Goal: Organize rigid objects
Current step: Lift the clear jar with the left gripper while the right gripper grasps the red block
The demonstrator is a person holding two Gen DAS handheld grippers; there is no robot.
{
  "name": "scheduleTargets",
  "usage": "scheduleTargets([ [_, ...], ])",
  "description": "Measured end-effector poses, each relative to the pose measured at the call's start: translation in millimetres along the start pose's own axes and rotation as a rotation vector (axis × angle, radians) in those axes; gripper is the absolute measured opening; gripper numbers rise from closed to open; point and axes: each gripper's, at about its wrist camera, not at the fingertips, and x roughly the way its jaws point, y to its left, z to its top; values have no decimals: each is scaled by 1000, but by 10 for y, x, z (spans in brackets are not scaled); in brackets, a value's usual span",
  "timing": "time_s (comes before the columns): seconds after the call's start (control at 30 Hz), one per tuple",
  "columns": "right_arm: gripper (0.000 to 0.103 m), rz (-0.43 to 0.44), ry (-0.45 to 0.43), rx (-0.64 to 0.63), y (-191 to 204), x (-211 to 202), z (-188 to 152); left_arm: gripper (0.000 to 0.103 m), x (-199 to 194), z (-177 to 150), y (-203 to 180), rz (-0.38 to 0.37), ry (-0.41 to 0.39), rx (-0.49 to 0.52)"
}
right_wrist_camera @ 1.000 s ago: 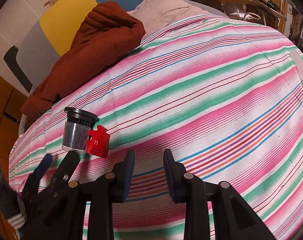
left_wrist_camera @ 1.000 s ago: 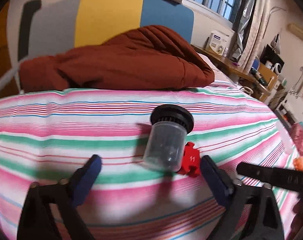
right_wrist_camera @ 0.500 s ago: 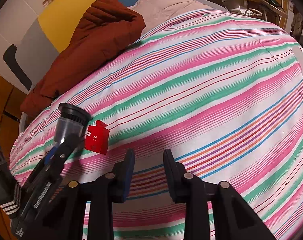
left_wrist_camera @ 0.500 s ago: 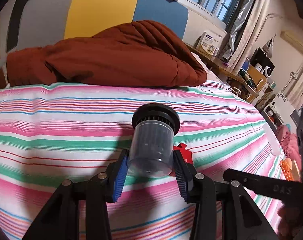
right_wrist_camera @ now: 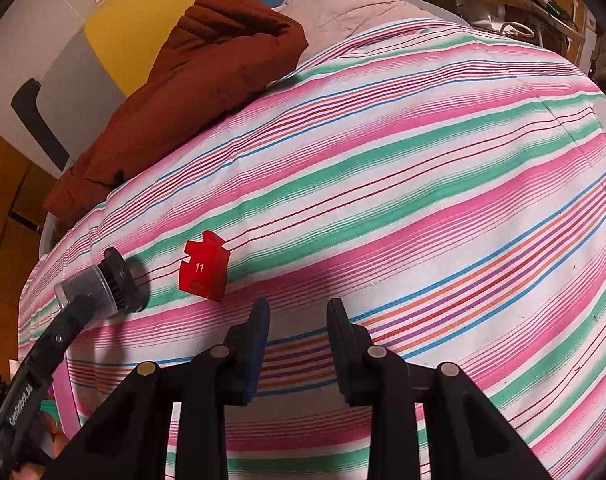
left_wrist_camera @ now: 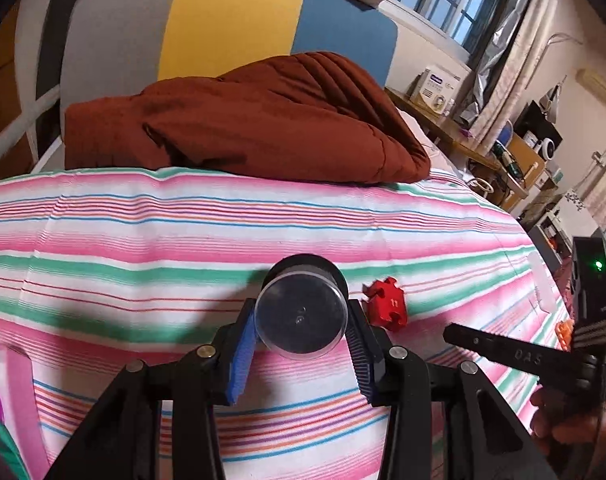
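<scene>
Left wrist: my left gripper (left_wrist_camera: pixel 301 344), wide apart a second ago, now clamps the clear jar (left_wrist_camera: pixel 301 318), lifted off the striped bedspread (left_wrist_camera: pixel 183 240); pickup done, placing remains. Its base faces my camera, black cap away. Right wrist: jar tilted, long axis slanting, cap toward the red puzzle piece (right_wrist_camera: pixel 203 267). My right gripper (right_wrist_camera: pixel 297 320) is narrowly parted, empty.

Left gripper (left_wrist_camera: pixel 301 334) clamped and tipped the jar (left_wrist_camera: pixel 301 316).
</scene>
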Motion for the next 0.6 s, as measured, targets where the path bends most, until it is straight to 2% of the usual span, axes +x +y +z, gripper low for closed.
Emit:
scheduleTargets([
  [0.13, 29, 3, -6, -3, 9, 4, 6, 44, 89, 65, -49, 27, -9, -4],
  [0.3, 29, 4, -5, -8, 20, 22, 10, 45, 256, 103, -196, 93, -33, 82],
  [0.43, 29, 17, -19, -21, 46, 20, 24, 44, 311, 61, -236, 99, -65, 124],
  [0.6, 29, 50, -12, -49, 138, 85, 16, 44, 171, -122, -231, 95, -119, 185],
])
